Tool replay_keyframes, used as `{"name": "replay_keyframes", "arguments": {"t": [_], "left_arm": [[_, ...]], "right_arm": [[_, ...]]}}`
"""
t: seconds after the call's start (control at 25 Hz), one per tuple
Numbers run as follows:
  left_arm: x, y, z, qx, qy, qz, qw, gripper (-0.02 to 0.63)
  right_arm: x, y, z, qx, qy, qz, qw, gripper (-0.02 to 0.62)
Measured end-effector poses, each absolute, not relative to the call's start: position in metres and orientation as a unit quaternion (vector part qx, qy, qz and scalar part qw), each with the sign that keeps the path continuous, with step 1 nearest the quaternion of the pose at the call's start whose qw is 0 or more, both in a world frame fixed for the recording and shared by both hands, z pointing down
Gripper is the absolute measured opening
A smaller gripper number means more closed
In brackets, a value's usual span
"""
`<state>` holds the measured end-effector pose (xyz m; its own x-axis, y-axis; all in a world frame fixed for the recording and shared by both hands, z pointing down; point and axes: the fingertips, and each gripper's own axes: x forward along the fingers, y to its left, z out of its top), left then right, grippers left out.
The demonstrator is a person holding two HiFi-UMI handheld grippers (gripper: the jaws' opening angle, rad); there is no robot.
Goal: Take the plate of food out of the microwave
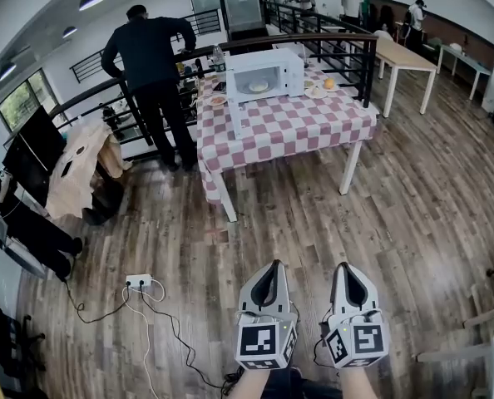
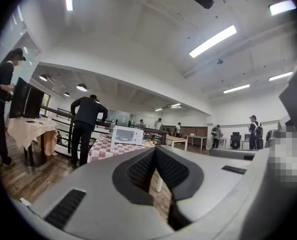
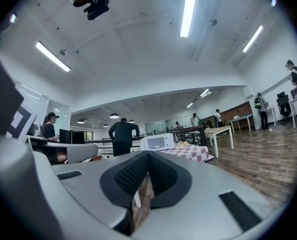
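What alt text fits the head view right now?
A white microwave sits on a red-and-white checked table across a wooden floor, a plate visible inside it. In the foreground, the left gripper and right gripper point toward it, jaws together and empty; a person in dark clothes stands beside the table.

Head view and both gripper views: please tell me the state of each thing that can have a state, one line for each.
microwave: stands on the checked table, its door looks swung open
plate of food: inside the microwave, not yet taken out
left gripper: shut, empty, far from the table
right gripper: shut, empty, far from the table
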<state>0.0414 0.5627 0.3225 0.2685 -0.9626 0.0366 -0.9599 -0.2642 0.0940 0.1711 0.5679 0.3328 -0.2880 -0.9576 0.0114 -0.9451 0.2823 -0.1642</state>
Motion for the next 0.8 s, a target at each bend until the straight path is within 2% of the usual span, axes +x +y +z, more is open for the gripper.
{"name": "replay_keyframes", "arguments": {"t": [0.8], "left_arm": [[0.008, 0.402, 0.317, 0.804, -0.592, -0.03, 0.054, 0.028]], "right_arm": [[0.134, 0.415, 0.329, -0.598, 0.798, -0.059, 0.037, -0.006]]}}
